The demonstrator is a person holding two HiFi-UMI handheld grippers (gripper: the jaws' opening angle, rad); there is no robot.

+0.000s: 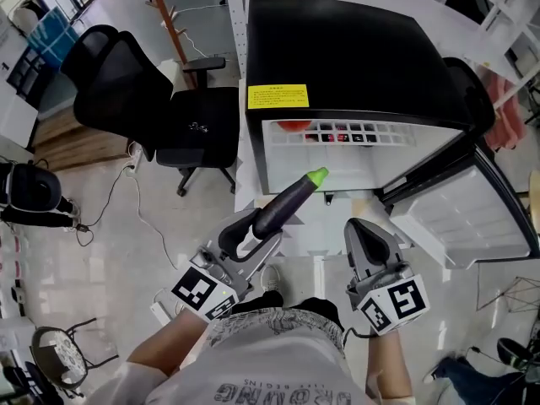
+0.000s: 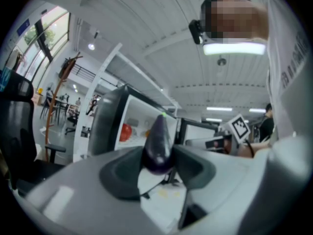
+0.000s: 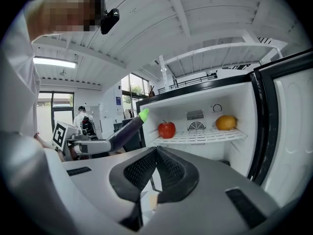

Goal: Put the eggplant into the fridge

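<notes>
Clamped in left gripper: eggplant, green tip toward open fridge at 12 o'clock. At 3 o'clock, right gripper, jaws together, empty.

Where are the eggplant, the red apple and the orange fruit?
eggplant (image 1: 285, 204): head view, middle of its purple body.
red apple (image 3: 167, 130): right gripper view, its front side.
orange fruit (image 3: 226, 123): right gripper view, its middle.

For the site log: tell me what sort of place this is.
Likely an office or lab workspace, not a home kitchen: a black office chair, a small fridge standing open, and strip lights under a high white beamed ceiling.
</notes>
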